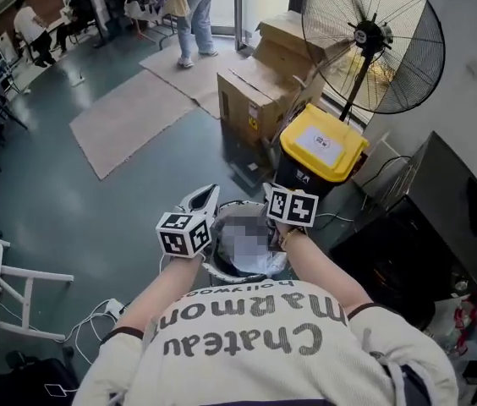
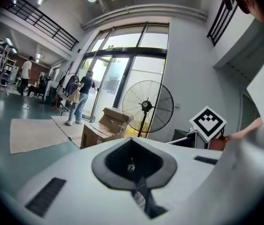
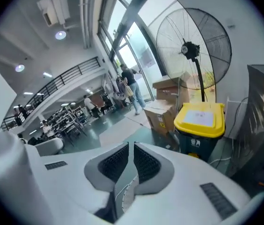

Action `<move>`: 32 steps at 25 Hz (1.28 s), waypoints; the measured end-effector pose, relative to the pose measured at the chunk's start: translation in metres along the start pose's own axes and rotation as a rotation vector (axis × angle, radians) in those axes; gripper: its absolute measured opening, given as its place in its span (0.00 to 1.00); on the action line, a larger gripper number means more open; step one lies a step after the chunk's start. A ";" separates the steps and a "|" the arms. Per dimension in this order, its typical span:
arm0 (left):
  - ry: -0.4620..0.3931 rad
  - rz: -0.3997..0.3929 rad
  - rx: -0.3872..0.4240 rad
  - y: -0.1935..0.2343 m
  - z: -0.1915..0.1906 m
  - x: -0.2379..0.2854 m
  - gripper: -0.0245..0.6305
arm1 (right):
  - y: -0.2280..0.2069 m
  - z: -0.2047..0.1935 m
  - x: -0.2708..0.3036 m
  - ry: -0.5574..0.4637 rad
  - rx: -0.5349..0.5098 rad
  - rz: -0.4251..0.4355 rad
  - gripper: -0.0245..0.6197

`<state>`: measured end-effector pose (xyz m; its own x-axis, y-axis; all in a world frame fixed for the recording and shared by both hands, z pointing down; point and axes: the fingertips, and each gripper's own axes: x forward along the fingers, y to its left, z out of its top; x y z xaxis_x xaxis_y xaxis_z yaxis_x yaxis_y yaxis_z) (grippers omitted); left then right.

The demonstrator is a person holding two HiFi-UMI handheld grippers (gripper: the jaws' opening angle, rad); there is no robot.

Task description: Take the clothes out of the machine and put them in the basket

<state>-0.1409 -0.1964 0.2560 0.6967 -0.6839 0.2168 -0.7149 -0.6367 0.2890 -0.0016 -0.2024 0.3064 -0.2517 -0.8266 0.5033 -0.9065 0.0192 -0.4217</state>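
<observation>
Printed shirt, lower frame: wearer's own. Side by side at frame centre, both closed, nothing clamped: left gripper, right gripper. Round tub (basket or machine, undetermined) with pale clothes: directly beneath, between them, equally near either.

A cream sweater with large dark lettering and dark-edged cuffs is being worn. A white shell with dark ribbed slots is being shown on the left gripper and the right gripper, with grey rims framing black ribbed pads. Black-and-white square markers are being displayed on the left cube and the right cube.
</observation>
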 end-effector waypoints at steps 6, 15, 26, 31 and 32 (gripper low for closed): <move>-0.097 0.040 0.006 -0.001 0.044 0.001 0.05 | 0.035 0.073 -0.032 -0.200 -0.185 0.082 0.12; -0.188 0.084 0.011 -0.033 0.080 0.041 0.05 | 0.016 0.129 -0.042 -0.227 -0.281 0.169 0.13; -0.215 0.129 -0.003 -0.062 0.080 0.077 0.05 | -0.050 0.148 -0.042 -0.184 -0.261 0.165 0.13; -0.206 0.140 0.002 -0.064 0.077 0.078 0.05 | -0.060 0.144 -0.042 -0.174 -0.250 0.160 0.13; -0.204 0.143 0.002 -0.064 0.076 0.078 0.05 | -0.061 0.144 -0.041 -0.171 -0.243 0.162 0.13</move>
<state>-0.0457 -0.2363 0.1836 0.5618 -0.8249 0.0628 -0.8058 -0.5285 0.2674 0.1123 -0.2503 0.2029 -0.3572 -0.8838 0.3023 -0.9190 0.2746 -0.2829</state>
